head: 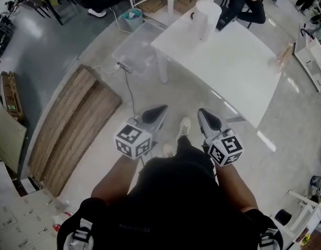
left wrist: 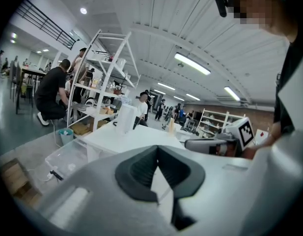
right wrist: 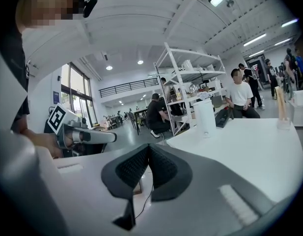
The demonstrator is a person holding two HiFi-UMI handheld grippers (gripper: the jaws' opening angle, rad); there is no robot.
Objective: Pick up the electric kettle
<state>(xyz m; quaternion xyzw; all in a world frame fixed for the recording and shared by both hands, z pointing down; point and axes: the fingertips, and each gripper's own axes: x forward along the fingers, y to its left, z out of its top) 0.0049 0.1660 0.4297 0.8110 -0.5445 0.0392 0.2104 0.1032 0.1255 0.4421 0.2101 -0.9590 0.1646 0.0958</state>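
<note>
We stand on bare floor short of the table (head: 228, 69), facing its near corner. The tabletop's near-left edge runs away toward the far-left corner, and the near-right edge runs off to our right. From that near corner a stretch of bare white surface reaches the far side.

On the floor to our left, two wooden panels (head: 72, 132) lie side by side. One clear plastic bin (head: 133, 52) sits just beside the table's left edge, and one cable (head: 130, 90) trails across the floor from near the bin toward us.

There is one electric kettle (head: 208, 14), white, standing near the tabletop's far-left corner, well apart from both grippers. It is upright, with its long axis vertical. It shows the same way in the left gripper view (left wrist: 125, 118) and the right gripper view (right wrist: 205, 117). We cannot tell which way its spout faces. One small wooden piece (head: 284, 55) stands upright at the tabletop's right edge, well apart from the kettle.

We hold two grippers, side by side over the floor, both pointing toward the table. The left gripper (head: 159, 111) has its pads pressed together at the tip with nothing between them, as its own view shows (left wrist: 157, 149). The right gripper (head: 206, 116) is likewise closed on nothing (right wrist: 149, 146). Beyond the table's far edge stands one white shelf rack (right wrist: 190, 77), with seated people near it.
</note>
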